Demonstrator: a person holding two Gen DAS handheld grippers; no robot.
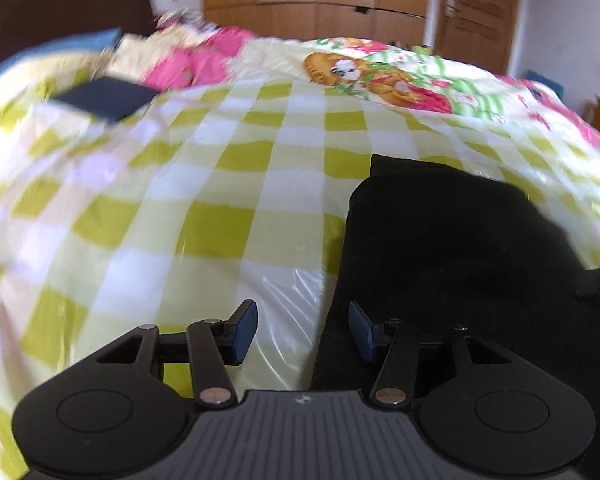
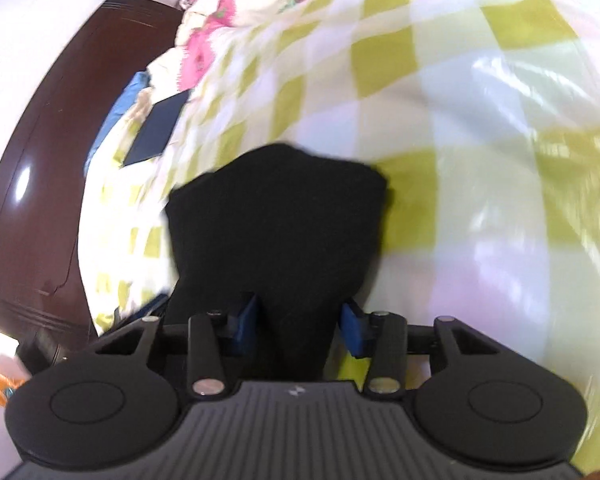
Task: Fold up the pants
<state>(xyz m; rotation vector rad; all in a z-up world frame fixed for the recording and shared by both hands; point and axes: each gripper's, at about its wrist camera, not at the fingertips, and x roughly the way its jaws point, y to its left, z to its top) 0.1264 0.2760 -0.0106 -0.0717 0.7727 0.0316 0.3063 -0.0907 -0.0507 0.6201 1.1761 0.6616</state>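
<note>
- Nearest us in the left wrist view, our left gripper (image 1: 303,330) hangs with its jaws spread wide and nothing between them; only the checked bedcover (image 1: 236,184) shows in the gap.
- Black pants (image 1: 452,248) lie just ahead and to the right of this gripper, their left edge running down past the right-hand finger (image 1: 360,330). Whether cloth touches that finger, we cannot tell.
- Far ahead to the left sits a dark flat book-like object (image 1: 108,100), well clear of the work.
- At the right border, the dark shape is probably our other tool; too cropped to be sure.
- Over to the right wrist view: our right gripper (image 2: 298,326) has a thick bunch of the pants (image 2: 276,216) running between its blue pads (image 2: 247,320). The jaws stand fairly wide, so a firm pinch is not confirmed.
- Blur says we are moving. Our judgement: close firmly on the bunch before carrying it.
- For a neat fold, we should bring the left gripper rightward to that near edge, pinch it, and move both hands level.
</note>
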